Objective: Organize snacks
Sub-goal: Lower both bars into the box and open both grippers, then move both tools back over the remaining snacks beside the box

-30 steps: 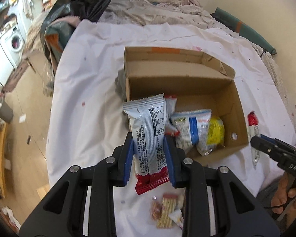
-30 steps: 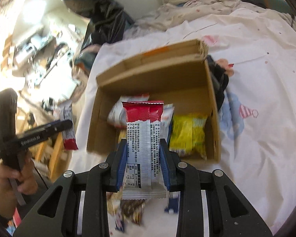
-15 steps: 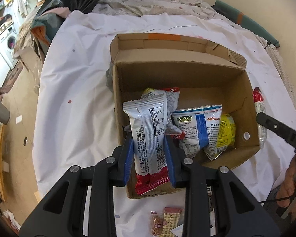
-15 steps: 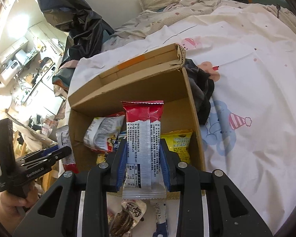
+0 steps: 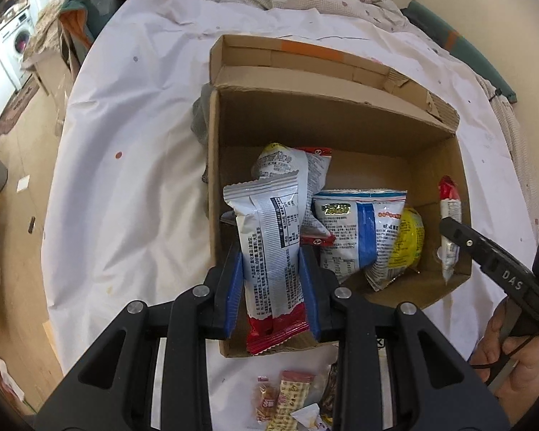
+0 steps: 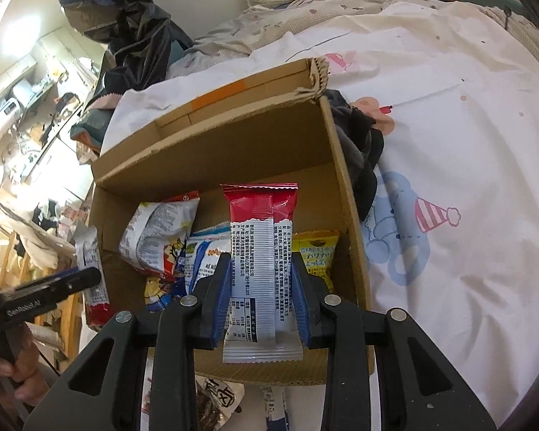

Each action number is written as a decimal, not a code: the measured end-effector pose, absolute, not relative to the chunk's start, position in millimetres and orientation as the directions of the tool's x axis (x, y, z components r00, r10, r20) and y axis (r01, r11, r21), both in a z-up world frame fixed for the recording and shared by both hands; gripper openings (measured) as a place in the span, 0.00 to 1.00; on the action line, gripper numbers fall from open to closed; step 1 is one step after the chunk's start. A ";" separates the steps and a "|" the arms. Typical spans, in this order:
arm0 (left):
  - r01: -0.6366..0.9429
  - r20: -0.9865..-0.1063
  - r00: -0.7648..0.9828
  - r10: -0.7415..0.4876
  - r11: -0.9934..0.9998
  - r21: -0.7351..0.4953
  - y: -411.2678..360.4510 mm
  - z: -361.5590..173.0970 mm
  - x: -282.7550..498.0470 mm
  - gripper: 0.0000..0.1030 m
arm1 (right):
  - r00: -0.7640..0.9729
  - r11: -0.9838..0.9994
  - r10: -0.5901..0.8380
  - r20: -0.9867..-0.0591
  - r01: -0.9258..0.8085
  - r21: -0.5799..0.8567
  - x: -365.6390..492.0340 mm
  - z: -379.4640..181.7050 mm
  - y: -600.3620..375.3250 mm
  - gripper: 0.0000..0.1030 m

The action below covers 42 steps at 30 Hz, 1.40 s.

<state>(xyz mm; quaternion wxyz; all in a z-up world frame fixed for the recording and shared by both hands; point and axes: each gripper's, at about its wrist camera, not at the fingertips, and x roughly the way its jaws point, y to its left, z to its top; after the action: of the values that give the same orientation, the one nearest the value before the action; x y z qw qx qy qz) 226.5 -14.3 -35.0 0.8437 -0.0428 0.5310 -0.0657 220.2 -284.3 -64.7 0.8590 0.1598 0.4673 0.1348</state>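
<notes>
Both claws over the cardboard box (image 5: 341, 115) on the bed: left claw (image 5: 271, 269) clamped on a silver snack bar (image 5: 269, 248), right claw (image 6: 262, 280) pinching a red-topped bar (image 6: 260, 251), other packets (image 5: 355, 237) inside below.

Bright, even daylight, glare washing out the room at upper left, sharp centre, strong fisheye bending and dark corners

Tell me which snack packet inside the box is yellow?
The small yellow packet lies at the right end of the cardboard box, beside the blue and white bag. The other packets lying in the box are silver, white or blue.
</notes>
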 end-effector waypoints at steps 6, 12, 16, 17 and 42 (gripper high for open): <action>0.093 -0.886 0.456 -0.084 0.995 -0.047 -21.3 -37.6 226.8 0.26 | 0.518 0.918 0.373 -0.770 -0.086 0.388 219.2 -68.1 -281.6 0.32; 0.091 -0.883 0.462 -0.084 0.995 -0.047 -23.0 -35.6 229.4 0.26 | 0.510 0.917 0.378 -0.773 -0.093 0.388 220.2 -69.1 -279.8 0.32; 0.076 -0.887 0.455 -0.080 0.996 -0.051 -20.6 -36.3 229.9 0.27 | 0.504 0.913 0.392 -0.770 -0.111 0.393 219.6 -68.2 -277.2 0.32; 0.077 -0.888 0.452 -0.083 0.996 -0.053 -20.4 -36.9 229.8 0.27 | 0.505 0.913 0.393 -0.769 -0.113 0.392 219.3 -67.9 -276.7 0.32; 0.097 -0.810 0.560 -0.173 0.985 -0.144 -9.3 -14.6 208.7 0.75 | 0.548 0.879 0.442 -0.710 -0.104 0.466 208.6 -47.9 -283.0 0.81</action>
<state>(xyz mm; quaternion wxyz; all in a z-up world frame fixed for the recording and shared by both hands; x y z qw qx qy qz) 208.7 -9.3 -14.6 0.8822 -0.0412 0.4627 -0.0765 208.6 -283.0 -47.9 0.8594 0.1883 0.4480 0.1589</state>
